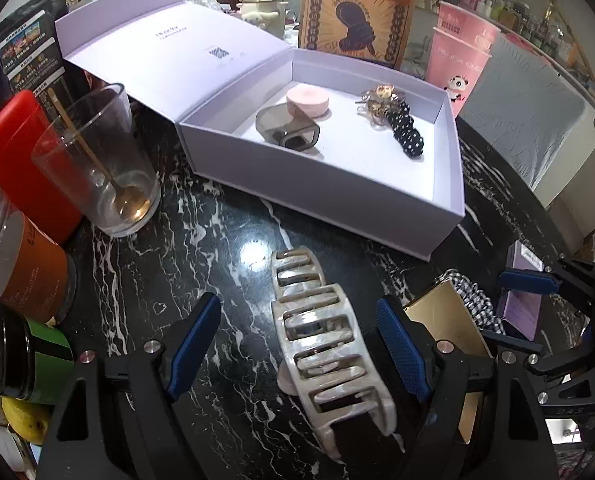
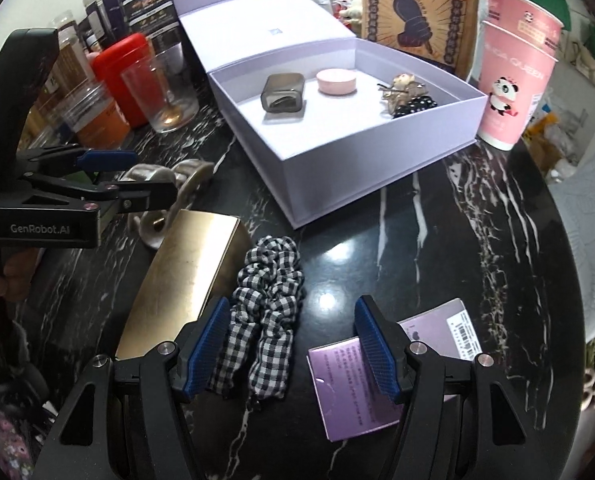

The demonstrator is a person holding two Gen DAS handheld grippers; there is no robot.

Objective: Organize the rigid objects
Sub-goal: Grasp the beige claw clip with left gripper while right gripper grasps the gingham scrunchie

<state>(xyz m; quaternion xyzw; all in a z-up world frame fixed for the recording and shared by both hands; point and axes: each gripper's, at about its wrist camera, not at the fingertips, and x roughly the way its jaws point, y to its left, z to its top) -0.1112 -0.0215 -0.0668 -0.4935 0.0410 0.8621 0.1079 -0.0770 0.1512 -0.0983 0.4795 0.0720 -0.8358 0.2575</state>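
Nearest to me, my left gripper (image 1: pixel 297 356) has its ribbed blue jaws apart, straddling the cream marbled plastic claw clip (image 1: pixel 321 344) with its ladder of cut-out slots; the pads do not press it. It lies on the glossy black marble surface (image 1: pixel 217 232) veined in white.

My right gripper (image 2: pixel 293 348) also stands with jaws apart, over the black-and-white gingham fabric scrunchie (image 2: pixel 265 312), soft and gathered, just beside one pad. Next to it lies a flat brushed-gold rectangular case (image 2: pixel 185 280), and under the other pad a lilac printed card (image 2: pixel 353 392) with a barcode sticker. "GenRobot.AI" reads on the left gripper's body in the right view.

Beyond sits the open lavender cardboard box (image 1: pixel 325 200), lid folded back with a small QR code. Inside: a smoky translucent square clip (image 1: pixel 287 130), a round pink puck (image 1: pixel 307 100), a gold wire ornament (image 1: pixel 381 104) and a black polka-dot clip (image 1: pixel 407 134).

Left of it stands a clear glass tumbler (image 1: pixel 93 152) holding a gold spoon; farther back, pink paper cups (image 2: pixel 513 80) with a panda, reading "QUEEN".
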